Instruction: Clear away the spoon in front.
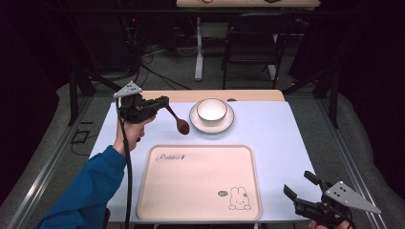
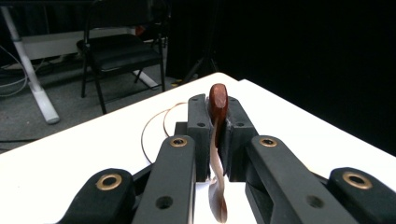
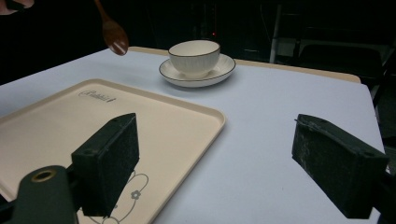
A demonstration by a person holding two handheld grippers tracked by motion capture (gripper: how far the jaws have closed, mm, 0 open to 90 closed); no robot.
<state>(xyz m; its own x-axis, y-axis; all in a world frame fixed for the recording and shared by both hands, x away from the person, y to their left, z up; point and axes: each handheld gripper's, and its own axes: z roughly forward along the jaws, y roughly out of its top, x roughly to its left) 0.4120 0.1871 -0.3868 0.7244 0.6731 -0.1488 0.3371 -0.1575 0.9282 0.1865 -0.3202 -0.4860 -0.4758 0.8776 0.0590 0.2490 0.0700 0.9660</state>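
Observation:
My left gripper (image 1: 165,104) hangs above the table's far left, shut on the handle of a dark brown wooden spoon (image 1: 179,122). The spoon's bowl hangs down to the right, close to the saucer. In the left gripper view the spoon (image 2: 217,105) stands clamped between the two jaws. A white bowl (image 1: 212,110) sits on a white saucer (image 1: 229,125) at the far middle. A beige tray (image 1: 191,186) with a rabbit drawing lies near the front. My right gripper (image 1: 299,186) rests open at the front right corner, with nothing between its fingers (image 3: 109,161).
The light blue table top (image 1: 272,138) ends at a wooden strip (image 1: 248,95) at the back. A black chair (image 1: 253,38) and a desk leg (image 1: 198,47) stand on the floor beyond. A black cable (image 1: 127,171) trails down from the left gripper.

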